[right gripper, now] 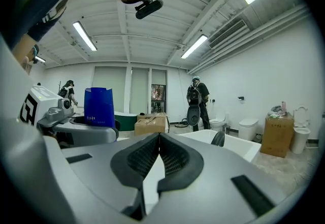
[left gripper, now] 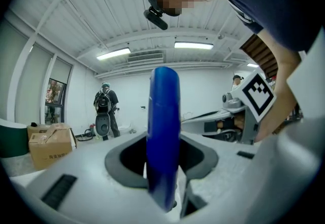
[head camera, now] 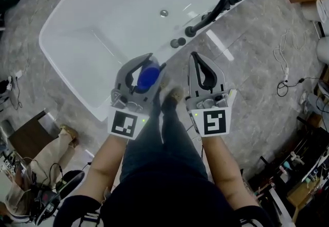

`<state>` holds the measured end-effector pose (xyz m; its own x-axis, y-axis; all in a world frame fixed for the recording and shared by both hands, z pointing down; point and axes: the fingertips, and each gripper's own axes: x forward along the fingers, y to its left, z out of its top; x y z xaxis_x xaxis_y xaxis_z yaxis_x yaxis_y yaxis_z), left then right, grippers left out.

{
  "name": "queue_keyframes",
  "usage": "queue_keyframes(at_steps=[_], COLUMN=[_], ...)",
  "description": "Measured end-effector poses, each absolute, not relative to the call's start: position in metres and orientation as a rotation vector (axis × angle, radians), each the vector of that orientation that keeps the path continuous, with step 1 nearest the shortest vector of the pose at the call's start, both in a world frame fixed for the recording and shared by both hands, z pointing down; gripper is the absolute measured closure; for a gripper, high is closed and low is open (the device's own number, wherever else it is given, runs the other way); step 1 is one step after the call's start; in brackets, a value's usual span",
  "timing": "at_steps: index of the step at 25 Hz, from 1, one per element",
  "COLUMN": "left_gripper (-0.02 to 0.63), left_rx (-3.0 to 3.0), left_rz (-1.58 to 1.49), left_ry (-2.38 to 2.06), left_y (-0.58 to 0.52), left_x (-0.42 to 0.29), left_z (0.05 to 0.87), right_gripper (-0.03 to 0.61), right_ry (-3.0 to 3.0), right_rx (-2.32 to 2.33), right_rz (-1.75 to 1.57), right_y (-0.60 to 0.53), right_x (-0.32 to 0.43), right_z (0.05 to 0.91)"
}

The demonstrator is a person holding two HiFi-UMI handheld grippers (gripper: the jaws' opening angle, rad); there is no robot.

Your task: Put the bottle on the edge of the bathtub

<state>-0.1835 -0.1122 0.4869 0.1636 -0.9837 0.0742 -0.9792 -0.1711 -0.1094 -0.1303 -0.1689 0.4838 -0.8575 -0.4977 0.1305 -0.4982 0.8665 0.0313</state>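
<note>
Below, white bathtub point(head camera: 92, 35) on grey marbled floor point(head camera: 252, 61)

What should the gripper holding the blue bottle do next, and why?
Probably lower the left gripper toward the bathtub's near rim. Its jaws are clamped on the blue bottle, which looks held up over that rim, not resting on it yet. The right gripper is shut and empty, so it needn't help.
</note>
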Motion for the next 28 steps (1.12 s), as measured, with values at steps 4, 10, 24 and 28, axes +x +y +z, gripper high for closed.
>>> queue_keyframes(at_steps=[4,10,24,28], left_gripper=[0.469,0.469,0.469,0.469], left_rx=[-2.4,-2.434,-2.525,-2.538], left_rz=[-0.211,-0.211,-0.262,-0.284], left_ry=[1.977,1.956,1.93,1.918], left_y=[-0.116,-0.122,-0.138,-0.141], left_x=[-0.182,-0.18,-0.173,-0.171], left_z=[0.509,0.538,0.606,0.622], right_gripper=[0.561,0.561,0.561,0.561], right_ry=[-2.904,-2.882,-2.823,-2.807], right_rx=[0.787,0.814,0.847,0.835], right_rz=[-0.001,0.012,0.062,0.087], right_y=[-0.169,-0.169,-0.175,-0.174], right_x=[-0.134,-0.132,-0.128,-0.129], right_z=[0.498,0.523,0.571,0.588])
